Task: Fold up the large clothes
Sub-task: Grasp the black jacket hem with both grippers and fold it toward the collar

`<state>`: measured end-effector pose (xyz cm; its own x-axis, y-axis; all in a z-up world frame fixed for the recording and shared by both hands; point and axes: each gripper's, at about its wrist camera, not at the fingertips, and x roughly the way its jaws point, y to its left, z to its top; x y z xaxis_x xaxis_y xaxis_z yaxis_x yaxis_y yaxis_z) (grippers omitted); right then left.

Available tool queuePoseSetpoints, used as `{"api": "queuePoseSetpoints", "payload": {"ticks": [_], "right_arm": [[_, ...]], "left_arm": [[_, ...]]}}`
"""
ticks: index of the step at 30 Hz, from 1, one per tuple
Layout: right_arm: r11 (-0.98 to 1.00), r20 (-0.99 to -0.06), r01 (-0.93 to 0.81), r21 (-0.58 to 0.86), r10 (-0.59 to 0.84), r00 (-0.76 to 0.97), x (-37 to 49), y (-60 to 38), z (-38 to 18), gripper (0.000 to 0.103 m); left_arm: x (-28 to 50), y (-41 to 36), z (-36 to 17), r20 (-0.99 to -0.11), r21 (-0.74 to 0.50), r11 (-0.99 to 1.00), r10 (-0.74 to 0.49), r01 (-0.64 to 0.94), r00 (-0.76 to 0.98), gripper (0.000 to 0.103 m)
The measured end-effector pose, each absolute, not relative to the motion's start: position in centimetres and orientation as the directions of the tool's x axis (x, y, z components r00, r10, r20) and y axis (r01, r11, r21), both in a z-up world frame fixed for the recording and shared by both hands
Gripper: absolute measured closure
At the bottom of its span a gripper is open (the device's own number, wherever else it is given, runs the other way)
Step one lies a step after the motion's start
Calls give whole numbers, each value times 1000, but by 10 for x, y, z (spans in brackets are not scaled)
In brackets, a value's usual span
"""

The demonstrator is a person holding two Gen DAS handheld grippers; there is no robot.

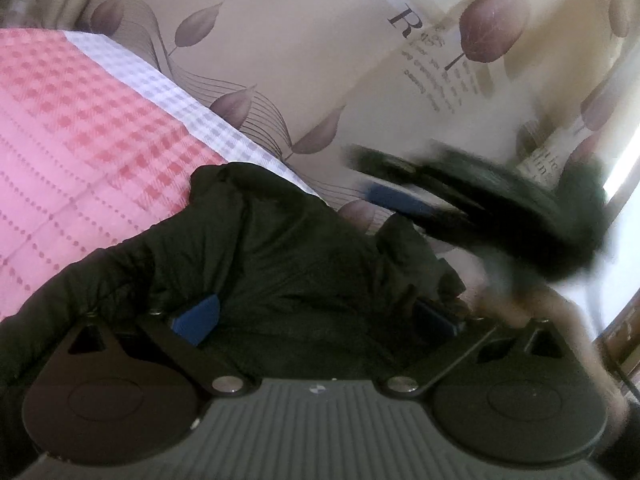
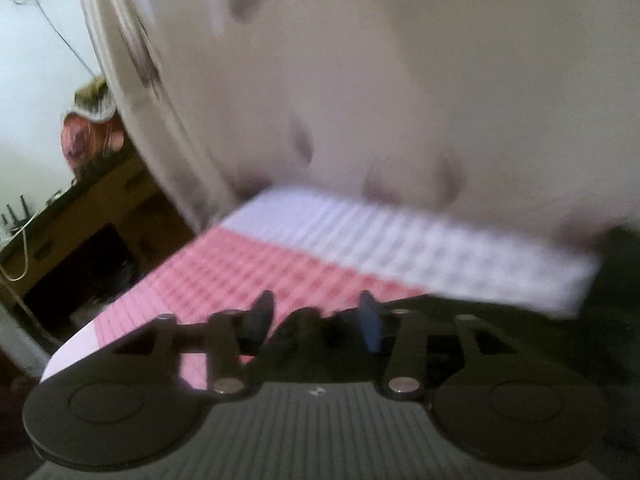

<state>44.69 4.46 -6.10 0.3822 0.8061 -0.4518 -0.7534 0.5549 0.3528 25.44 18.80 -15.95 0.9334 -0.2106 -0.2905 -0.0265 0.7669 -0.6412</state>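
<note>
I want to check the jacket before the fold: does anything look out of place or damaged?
Nothing looks damaged. The dark jacket is bunched, not flat, on the pink checked blanket. The right view is too blurred to judge.

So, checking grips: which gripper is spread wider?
The left gripper: its fingers stand far apart with the jacket between; the right gripper's sit much closer.

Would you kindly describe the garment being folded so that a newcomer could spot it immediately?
Start at the pink checked bedspread with its white checked border. The dark padded jacket lies bunched on its near edge, right before the left gripper. It is the only dark, puffy thing on the pale bedding.
</note>
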Motion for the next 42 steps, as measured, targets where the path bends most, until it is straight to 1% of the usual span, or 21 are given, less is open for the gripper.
{"api": "queuePoseSetpoints", "payload": {"ticks": [1,3,5,6,7,8,10,12,16,24,27,28,29,30,31,32,33,35,39,41,42], "right_arm": [[570,-447,-747,342,798,404,437,27,-56,54],[627,-483,-717,305,750,452,414,-11,-56,54],[692,-540,-691,207,670,509,391,-41,-69,54],[728,-569,-669,150,617,544,381,-53,-78,57],[758,-595,-644,106,567,570,373,-67,-87,65],[775,-610,-627,78,534,585,366,-81,-97,68],[805,-601,-592,29,487,634,354,-108,-113,71],[820,-595,-571,47,482,643,352,-123,-121,71],[820,-536,-565,90,518,667,353,-133,-141,71],[802,-514,-569,182,571,640,361,-145,-140,70],[805,-515,-535,255,582,629,355,-159,-129,68],[825,-512,-489,284,561,651,345,-168,-118,64],[827,-455,-464,317,562,691,324,-184,-103,63],[807,-375,-474,353,586,718,298,-203,-90,55],[775,-303,-500,387,619,725,268,-223,-79,34],[748,-248,-523,408,642,725,233,-244,-72,23],[745,-220,-529,407,642,734,201,-262,-68,11],[773,-208,-513,373,608,766,135,-295,-68,10],[886,-287,-357,297,439,851,19,-355,-87,10],[916,-321,-256,309,354,879,-30,-381,-104,8],[923,-335,-213,321,321,886,-49,-392,-114,6]], "left_arm": [[254,188,-160,-289,-643,765,-210,-27,934,0],[255,188,-160,-291,-642,766,-208,-29,934,0],[255,188,-160,-290,-642,767,-209,-28,934,0],[255,189,-160,-291,-641,767,-208,-29,934,1],[255,189,-160,-293,-638,770,-208,-28,933,1],[255,188,-160,-296,-632,775,-207,-29,932,1],[256,187,-160,-303,-620,784,-207,-27,930,1],[258,186,-160,-310,-609,793,-207,-27,928,1],[259,183,-160,-319,-594,804,-200,-31,926,1],[262,182,-159,-337,-583,811,-196,-41,921,0],[263,178,-151,-379,-538,842,-209,-31,901,0],[261,177,-145,-406,-516,856,-220,-24,887,1],[252,174,-134,-421,-500,866,-241,-2,874,1],[237,175,-129,-410,-496,868,-262,28,874,1],[218,176,-124,-388,-494,868,-276,55,879,0],[198,179,-120,-369,-490,869,-282,73,886,0],[177,182,-117,-357,-485,870,-289,89,888,0],[139,189,-114,-365,-478,872,-304,103,880,0],[68,208,-115,-366,-458,885,-271,81,890,0],[34,217,-120,-362,-432,900,-237,64,901,0],[20,220,-122,-366,-412,909,-220,55,904,0]]}}
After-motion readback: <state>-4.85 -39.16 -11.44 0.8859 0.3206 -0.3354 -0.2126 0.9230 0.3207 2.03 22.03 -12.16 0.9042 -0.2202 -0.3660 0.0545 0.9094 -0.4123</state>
